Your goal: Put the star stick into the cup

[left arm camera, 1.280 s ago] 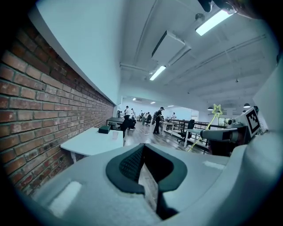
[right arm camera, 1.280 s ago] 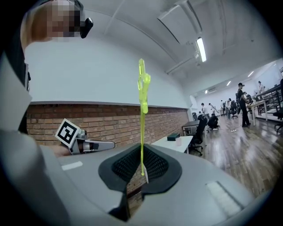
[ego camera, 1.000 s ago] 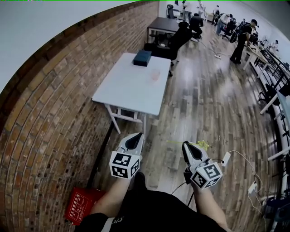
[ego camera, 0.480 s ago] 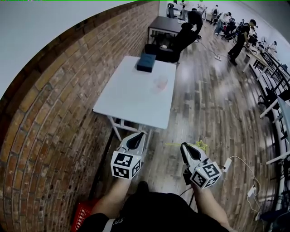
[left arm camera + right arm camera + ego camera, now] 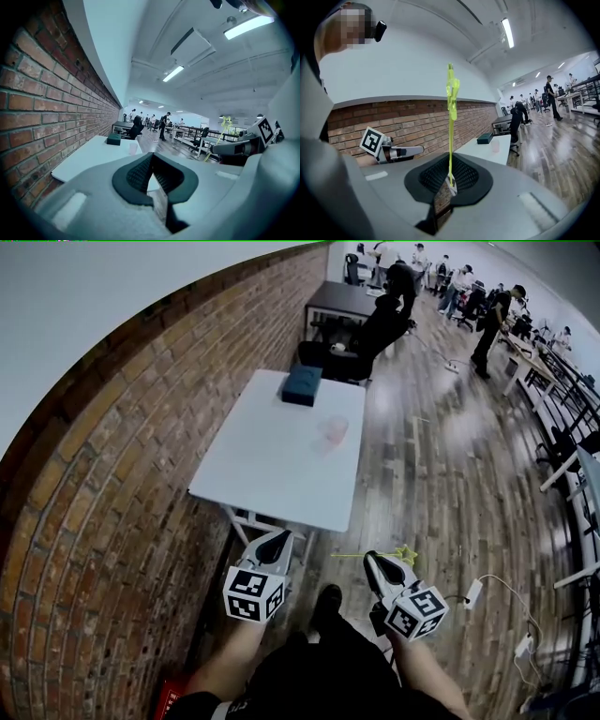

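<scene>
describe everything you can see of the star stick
The star stick is a thin, bright yellow-green rod, plastic by its look, with a small star at one end. The right gripper has its jaws shut on the shaft, away from the star; nothing else touches it. It points crosswise to the jaws, star end to the person's right in the head view. It hangs in the air above the wooden floor, short of the white table.
</scene>
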{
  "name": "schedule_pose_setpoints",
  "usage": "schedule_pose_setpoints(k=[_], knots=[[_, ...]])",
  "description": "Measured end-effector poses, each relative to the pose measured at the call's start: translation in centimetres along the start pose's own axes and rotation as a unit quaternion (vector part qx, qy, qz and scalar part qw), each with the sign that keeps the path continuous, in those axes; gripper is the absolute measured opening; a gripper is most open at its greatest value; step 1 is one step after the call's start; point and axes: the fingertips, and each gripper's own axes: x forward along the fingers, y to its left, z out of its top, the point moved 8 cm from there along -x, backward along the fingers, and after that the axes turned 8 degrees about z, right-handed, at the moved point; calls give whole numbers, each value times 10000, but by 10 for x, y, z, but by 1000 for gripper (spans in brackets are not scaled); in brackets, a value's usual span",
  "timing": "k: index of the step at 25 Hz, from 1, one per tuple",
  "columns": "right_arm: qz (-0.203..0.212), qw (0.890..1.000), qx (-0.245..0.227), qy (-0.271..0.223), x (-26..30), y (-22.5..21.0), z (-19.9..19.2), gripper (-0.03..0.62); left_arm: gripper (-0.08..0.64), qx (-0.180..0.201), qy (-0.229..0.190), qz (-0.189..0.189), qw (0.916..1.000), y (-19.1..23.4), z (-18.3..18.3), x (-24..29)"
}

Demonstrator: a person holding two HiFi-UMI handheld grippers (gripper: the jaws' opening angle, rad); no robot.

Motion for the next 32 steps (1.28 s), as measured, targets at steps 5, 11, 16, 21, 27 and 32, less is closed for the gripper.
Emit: schedule_pose_setpoints(k=[5,11,16,21,27,32], knots=[[104,9998,161,-64,34,-38,11,17,6,40,107,53,9999,12,8,40],[376,9991,102,-140,89,-99,39,17,6,98,35,274,9996,35,35,106],[463,9988,67,-111,117,-165,69,17,6,52,70,238,9997,32,63,177],[417,9988,232,-76,141,-234,86,17,6,81,173,305,9994,30,81,242],[686,9975,143,110,180,-275,100,17,6,54,223,390,9990,34,91,286],[758,9969,88,190,208,-275,105,17,6,-35,221,431,9988,59,95,302]])
